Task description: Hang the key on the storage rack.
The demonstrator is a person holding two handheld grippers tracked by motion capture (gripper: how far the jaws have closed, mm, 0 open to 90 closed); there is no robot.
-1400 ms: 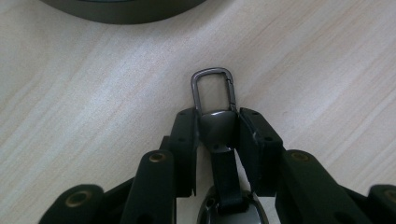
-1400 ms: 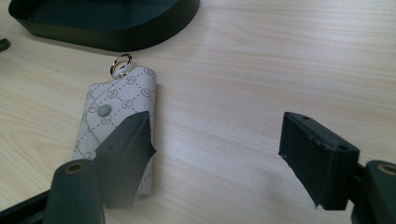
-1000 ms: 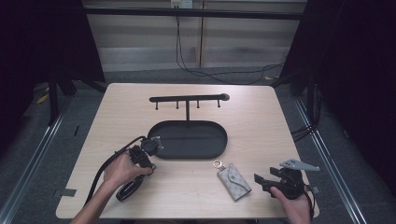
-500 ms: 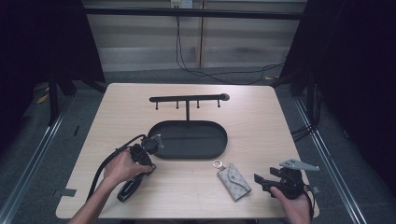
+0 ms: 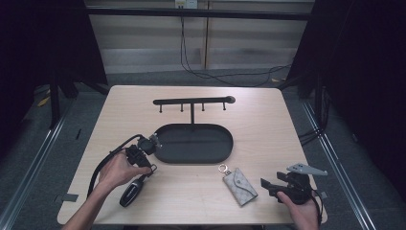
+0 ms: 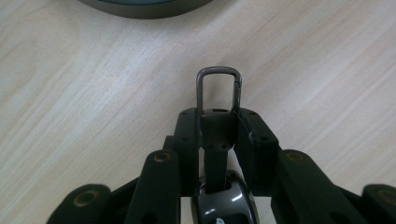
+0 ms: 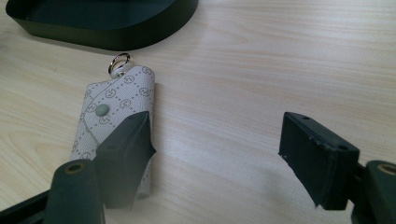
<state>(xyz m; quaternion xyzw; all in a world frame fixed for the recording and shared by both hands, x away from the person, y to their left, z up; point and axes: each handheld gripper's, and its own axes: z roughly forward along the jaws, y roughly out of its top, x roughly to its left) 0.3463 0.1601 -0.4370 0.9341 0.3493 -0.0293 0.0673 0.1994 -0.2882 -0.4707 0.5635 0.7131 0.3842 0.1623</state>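
- The left hand-held gripper [image 6: 217, 135] is clamped on the strap end of a black car key [image 5: 132, 191], whose metal clip [image 6: 218, 88] pokes out just past the fingertips.
- Over the last second the key's body seems to have swung nearer the person, suggesting a lift off the tabletop [image 5: 268, 124] is starting.
- The right hand-held gripper [image 7: 215, 154] rests wide, holding nothing, with a patterned key pouch [image 7: 114, 126] beside its left jaw.
- The black tray [image 5: 194, 143] and its 4-peg rack [image 5: 191, 101] lie ahead.
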